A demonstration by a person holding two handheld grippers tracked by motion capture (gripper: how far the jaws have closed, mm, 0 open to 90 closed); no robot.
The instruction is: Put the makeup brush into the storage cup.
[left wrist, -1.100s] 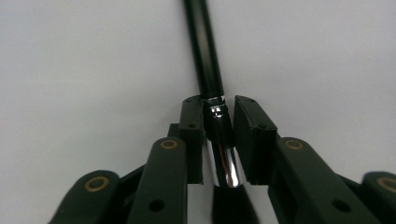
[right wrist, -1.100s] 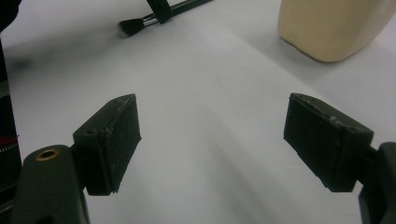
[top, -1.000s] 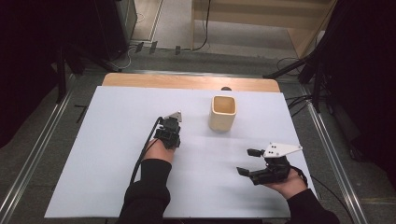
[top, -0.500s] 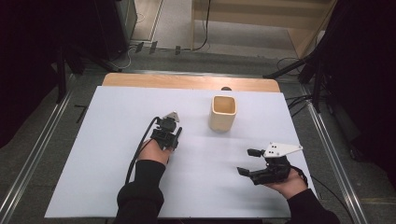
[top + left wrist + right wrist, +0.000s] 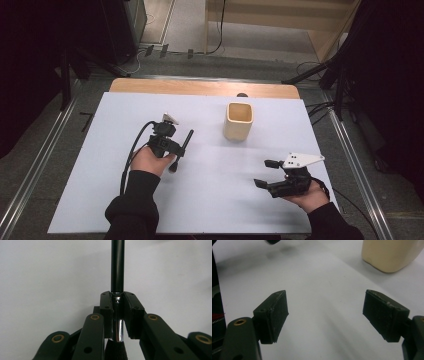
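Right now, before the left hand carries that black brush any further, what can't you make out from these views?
- Slim black make-up brush: bristle end cut off by the bottom edge of the left gripper view; small and dark from above.
- Cream square cup: inside shadowed from above; top cropped in the right gripper view.
- Small dark thing behind the cup: too small to identify.

My left gripper (image 5: pixel 176 145) sits left of the worktop's centre, jaws clamped tight, forearm entering from the near edge. My right gripper (image 5: pixel 265 173) rests near the near right corner, jaws spread wide, palm beneath.
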